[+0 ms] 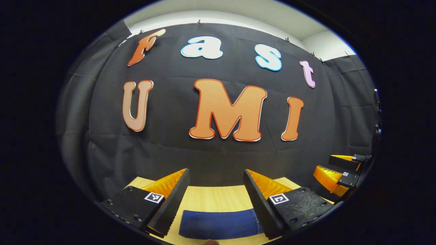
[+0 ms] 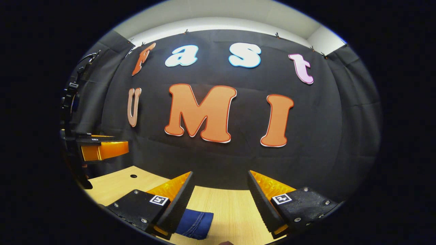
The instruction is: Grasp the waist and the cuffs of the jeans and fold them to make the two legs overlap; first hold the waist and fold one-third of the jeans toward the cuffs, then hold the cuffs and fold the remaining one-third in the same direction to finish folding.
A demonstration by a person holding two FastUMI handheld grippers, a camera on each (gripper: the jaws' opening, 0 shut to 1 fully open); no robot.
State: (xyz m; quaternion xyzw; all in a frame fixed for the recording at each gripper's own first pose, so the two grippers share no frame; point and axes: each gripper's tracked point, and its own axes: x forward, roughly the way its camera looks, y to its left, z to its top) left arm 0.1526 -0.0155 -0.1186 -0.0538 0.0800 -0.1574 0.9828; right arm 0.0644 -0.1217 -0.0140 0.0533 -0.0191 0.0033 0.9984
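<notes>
— Where are we? Both grippers, left gripper (image 1: 216,190) and right gripper (image 2: 219,194), hang released above the table (image 2: 228,204); jeans (image 1: 218,224) lie at six o'clock.

— Our risk? Descending blind (only an edge shows), we may pinch one layer.

Denim jeans (image 1: 218,224), matt wooden table (image 2: 231,207)

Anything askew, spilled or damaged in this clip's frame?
Nothing stands out. The jeans lie as a neat folded bundle on the wooden table, no crumpled edges in sight. The left gripper and right gripper hang above with jaws apart, holding nothing.
</notes>
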